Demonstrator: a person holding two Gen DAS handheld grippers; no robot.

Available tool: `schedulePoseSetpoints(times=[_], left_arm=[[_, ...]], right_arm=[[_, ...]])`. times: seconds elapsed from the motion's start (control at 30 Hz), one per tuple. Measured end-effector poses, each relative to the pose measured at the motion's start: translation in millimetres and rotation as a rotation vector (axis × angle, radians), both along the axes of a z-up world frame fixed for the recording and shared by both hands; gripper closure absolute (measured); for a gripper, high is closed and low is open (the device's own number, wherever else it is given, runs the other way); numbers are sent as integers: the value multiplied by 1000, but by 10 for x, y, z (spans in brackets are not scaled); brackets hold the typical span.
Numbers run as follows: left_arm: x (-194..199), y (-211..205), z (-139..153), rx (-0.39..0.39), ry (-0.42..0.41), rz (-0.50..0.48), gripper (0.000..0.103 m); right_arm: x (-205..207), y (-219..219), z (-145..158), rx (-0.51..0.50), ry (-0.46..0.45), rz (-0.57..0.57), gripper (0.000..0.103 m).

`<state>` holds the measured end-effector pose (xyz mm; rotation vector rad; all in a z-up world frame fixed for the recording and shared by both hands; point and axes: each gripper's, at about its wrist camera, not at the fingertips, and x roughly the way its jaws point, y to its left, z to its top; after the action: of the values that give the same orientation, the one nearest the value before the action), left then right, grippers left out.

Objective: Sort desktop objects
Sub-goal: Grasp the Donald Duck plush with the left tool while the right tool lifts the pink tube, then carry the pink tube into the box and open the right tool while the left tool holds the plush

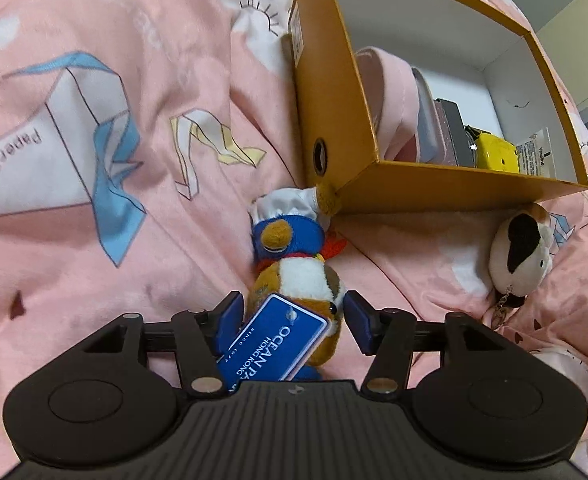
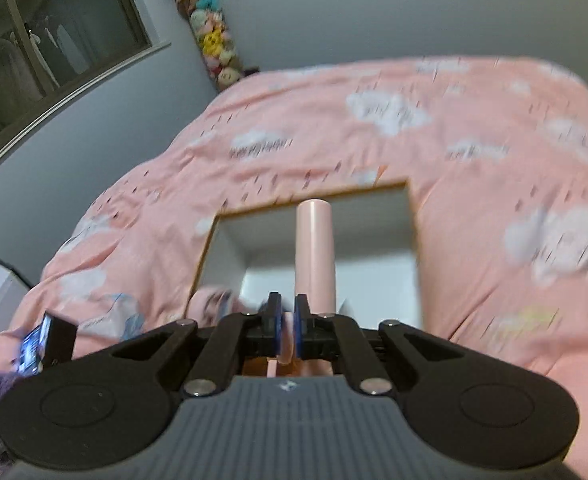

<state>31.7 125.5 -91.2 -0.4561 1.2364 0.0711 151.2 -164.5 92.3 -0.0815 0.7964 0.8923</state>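
A plush bird (image 1: 294, 264) with a white chef hat and a blue "Ocean Park" tag (image 1: 272, 342) lies on the pink bedspread, its hat touching the corner of the yellow cardboard box (image 1: 334, 120). My left gripper (image 1: 292, 324) is open, its blue pads on either side of the plush's body. My right gripper (image 2: 288, 328) is shut on a pink cylinder (image 2: 315, 252) and holds it above the open box (image 2: 412, 240). The box holds a pink item (image 1: 390, 96), dark cases, a yellow object (image 1: 494, 152) and a Vaseline packet (image 1: 538, 154).
A small white, black and brown plush keychain (image 1: 520, 252) lies on the bedspread (image 1: 94, 240) right of the box's near wall. In the right wrist view a phone (image 2: 34, 346) stands at the left and a column of plush toys (image 2: 210, 36) hangs in the room corner.
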Motion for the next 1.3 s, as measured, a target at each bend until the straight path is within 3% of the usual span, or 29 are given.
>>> schedulePoseSetpoints(times=[0.1,0.17,0.47,0.7,0.93,1.2,1.3], left_arm=[[30,-29,-46,-10,6,6,38],[51,-89,-86,28,21,3,38],[5,-125,-58,58,1,35,46],[-169,-148,206,65,-85,124,49],[-270,-41,585,57,-202,201,49],[-182,24,915,85,-321,236,49],[-104,4,995,108,-358,224,49]], right_arm=[[185,60,68,-24,-55,-15,97],[322,131,48,-44,-68,-15,97],[837,635,-276,-166,-114,28,97],[1127,890,-681,-295,-82,33,97],[1191,1050,-864,-429,-108,59,97],[1216,1246,-1108,-570,-89,83,97],[1282,1307,-1230,-625,-44,67,96]])
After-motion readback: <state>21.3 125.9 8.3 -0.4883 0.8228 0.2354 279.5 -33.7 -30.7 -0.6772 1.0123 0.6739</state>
